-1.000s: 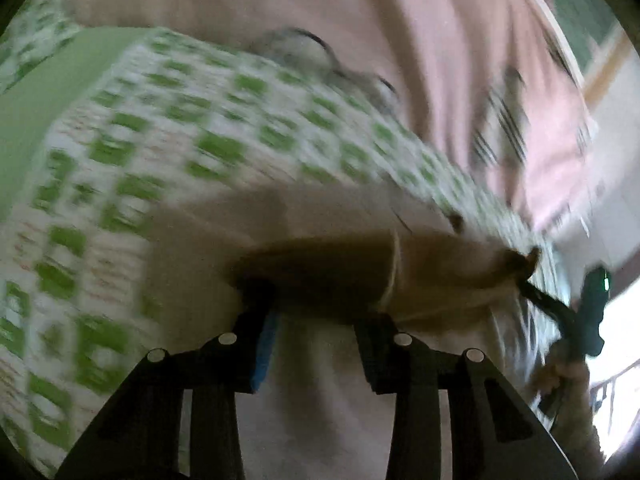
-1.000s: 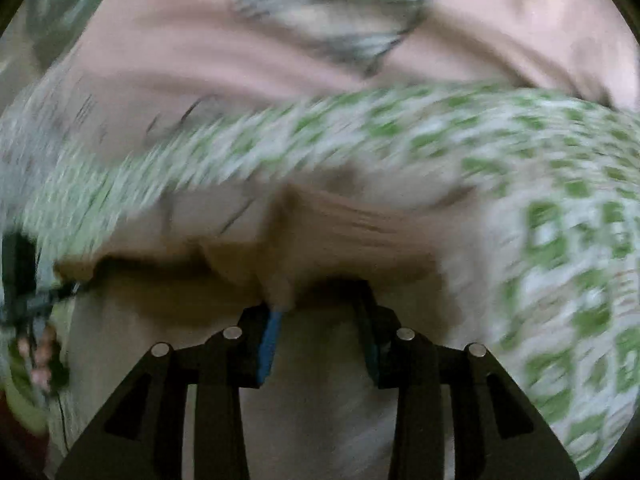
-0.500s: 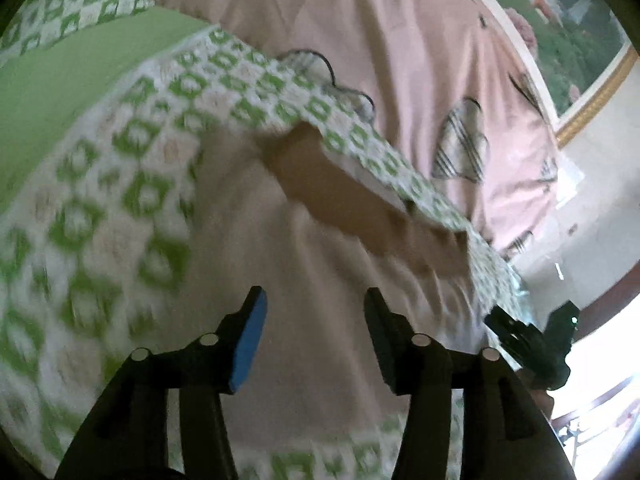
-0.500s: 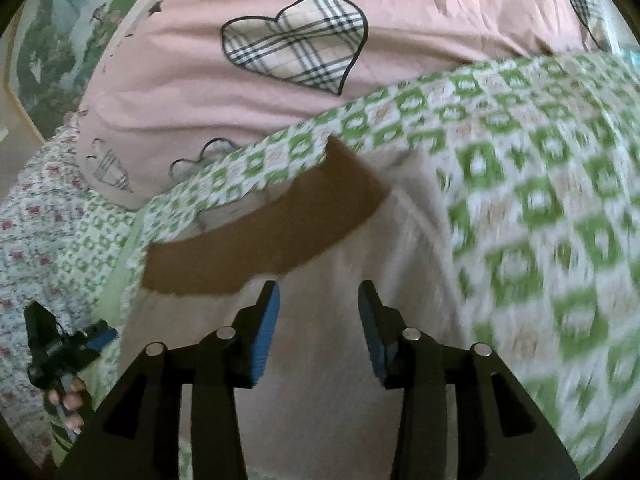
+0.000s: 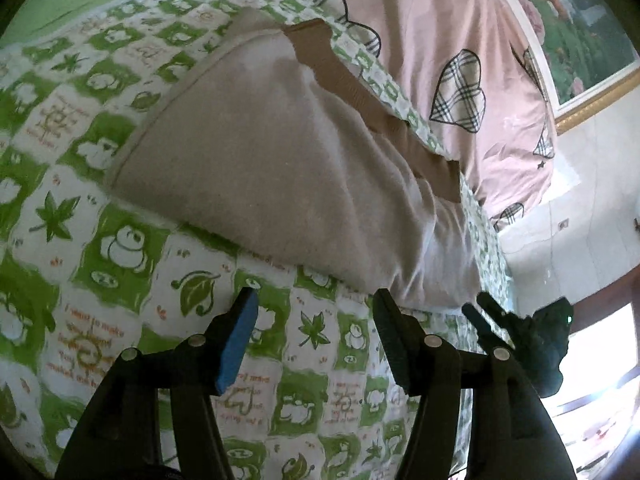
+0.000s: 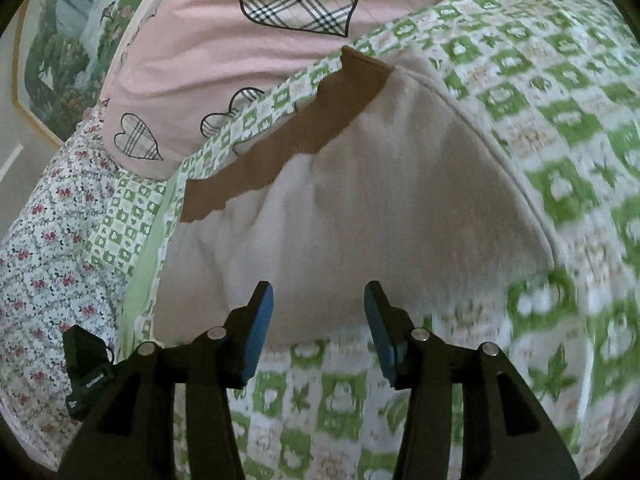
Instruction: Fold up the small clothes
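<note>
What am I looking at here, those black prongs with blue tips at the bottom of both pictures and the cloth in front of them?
No robot here: a person holds a two-finger gripper in each hand, and each one carries a wide-angle camera looking forward along its fingers. One picture comes from the left gripper, the other from the right gripper. The blue tips are the soft pads on the fingers. Both are open and hold nothing.

In front of them a small beige fabric garment with a brown ribbed band on its far edge lies flat on a green-and-white checked quilt. Behind that is a pink cover with plaid hearts, and a framed landscape painting hangs on the wall. Each camera also catches the other gripper at the picture's edge.
</note>
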Demonstrator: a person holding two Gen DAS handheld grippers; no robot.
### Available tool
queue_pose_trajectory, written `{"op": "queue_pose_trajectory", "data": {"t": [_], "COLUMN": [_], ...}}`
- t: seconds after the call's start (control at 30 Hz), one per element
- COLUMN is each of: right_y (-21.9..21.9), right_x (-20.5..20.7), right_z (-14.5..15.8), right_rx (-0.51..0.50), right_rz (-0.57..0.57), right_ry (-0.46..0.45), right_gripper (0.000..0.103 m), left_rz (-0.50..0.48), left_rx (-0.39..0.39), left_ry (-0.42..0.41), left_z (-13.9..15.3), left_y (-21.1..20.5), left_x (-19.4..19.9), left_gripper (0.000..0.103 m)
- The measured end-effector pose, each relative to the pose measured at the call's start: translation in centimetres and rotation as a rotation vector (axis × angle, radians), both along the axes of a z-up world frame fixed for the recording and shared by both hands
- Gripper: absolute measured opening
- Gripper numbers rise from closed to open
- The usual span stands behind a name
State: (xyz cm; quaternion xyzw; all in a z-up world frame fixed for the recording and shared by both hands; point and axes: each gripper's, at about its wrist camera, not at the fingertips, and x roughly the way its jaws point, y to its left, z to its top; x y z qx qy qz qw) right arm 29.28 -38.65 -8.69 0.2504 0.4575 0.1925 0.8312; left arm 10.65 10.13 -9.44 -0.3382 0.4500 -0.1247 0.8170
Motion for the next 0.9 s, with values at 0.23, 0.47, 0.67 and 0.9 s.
{"op": "queue_pose_trajectory", "data": {"t": [0.23, 0.47, 0.67, 0.9], "right_y": [-0.1, 0.2, 0.4, -1.0], "right_x": [-1.4, -1.0, 0.7, 2.7], "right_z": [-0.2, 0.0, 0.0, 1.3], "right_rx": [0.008, 0.017, 0.032, 0.05], "right_rz": [0.0, 0.007, 0.014, 0.012], "right_ry": [0.002, -0.01, -0.018, -0.056], "right_gripper": [0.053, 0.053, 0.053, 0.053], "left_rz": [0.128, 0.251, 0.234, 0.074], "left_rx": [-0.024, -0.053, -0.008, 0.096], "left_ry": [0.002, -0.034, -0.049, -0.241], "left_z": [-1.1, -1.8, -1.4, 5.8], "left_y": [2.1, 4.5, 4.5, -0.4], "left_x": [1.6, 5.5, 9.1, 8.7], "left_gripper": [0.062, 0.057, 0.016, 0.01]}}
